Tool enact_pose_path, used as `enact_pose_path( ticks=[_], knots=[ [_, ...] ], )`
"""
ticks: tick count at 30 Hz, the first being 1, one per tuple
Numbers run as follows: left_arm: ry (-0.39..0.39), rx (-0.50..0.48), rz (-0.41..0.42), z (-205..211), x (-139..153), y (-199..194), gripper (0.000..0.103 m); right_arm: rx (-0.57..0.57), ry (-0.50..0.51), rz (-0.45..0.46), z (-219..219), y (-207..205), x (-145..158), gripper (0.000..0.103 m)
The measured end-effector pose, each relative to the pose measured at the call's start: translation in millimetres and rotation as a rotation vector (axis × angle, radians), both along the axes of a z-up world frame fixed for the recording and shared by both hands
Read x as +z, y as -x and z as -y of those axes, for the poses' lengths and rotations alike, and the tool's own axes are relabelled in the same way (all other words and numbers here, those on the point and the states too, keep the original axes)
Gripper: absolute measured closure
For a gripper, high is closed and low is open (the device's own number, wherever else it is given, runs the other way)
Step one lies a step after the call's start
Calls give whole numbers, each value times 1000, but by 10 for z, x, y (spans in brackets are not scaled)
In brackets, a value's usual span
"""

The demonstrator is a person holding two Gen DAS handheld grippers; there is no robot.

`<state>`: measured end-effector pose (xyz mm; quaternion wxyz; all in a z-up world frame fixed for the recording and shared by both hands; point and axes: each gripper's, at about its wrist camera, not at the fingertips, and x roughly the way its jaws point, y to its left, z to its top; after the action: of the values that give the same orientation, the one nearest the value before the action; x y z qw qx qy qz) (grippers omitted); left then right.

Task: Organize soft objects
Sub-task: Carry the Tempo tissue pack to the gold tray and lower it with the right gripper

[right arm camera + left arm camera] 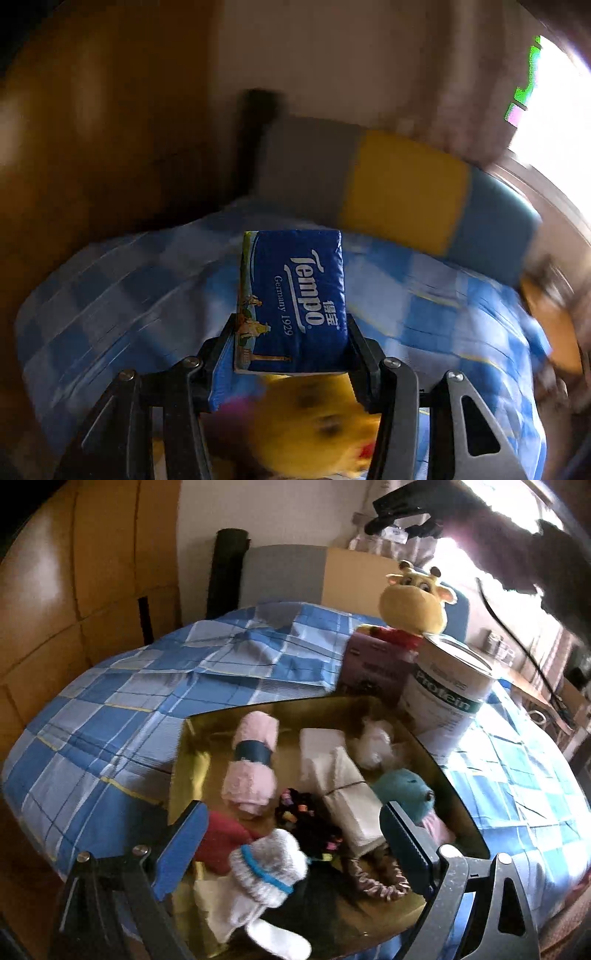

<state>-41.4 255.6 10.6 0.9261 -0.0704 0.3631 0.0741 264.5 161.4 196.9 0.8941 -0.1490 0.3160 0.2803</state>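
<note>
A blue tissue pack (295, 299) is clamped in the right hand-held gripper (291, 350), long axis pointing forward, high above the bed (129, 686). The gold box (192, 753) lies below the open, empty left hand-held gripper (291, 842).

Bed w/ blue check cover (110, 716) carries gold tray (177, 771), protein tin (447, 690), prob. pink box (373, 664).

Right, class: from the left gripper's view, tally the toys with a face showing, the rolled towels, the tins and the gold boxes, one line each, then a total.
Toys with a face: 2, yellow toy and teal toy
Rolled towels: 1, pink towel
Tins: 1, tin
Gold boxes: 1, gold box
Total: 5
</note>
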Motion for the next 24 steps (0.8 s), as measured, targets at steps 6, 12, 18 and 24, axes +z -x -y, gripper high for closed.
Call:
enact_pose_path(
  ticks=[6,12,18,24],
  knots=[
    [0,91,-6,-172,11,59,8,213,109,-75,-336,679,-646,51],
    [-11,143,5,-220,57,142,4,265,140,-206,-251,1254,-1427,51],
    [-29,176,23,-223,91,201,1,235,110,-298,-58,1758,-1971,51],
    [-37,204,25,-220,86,227,0,192,93,-270,61,2181,-2126,51]
  ],
)
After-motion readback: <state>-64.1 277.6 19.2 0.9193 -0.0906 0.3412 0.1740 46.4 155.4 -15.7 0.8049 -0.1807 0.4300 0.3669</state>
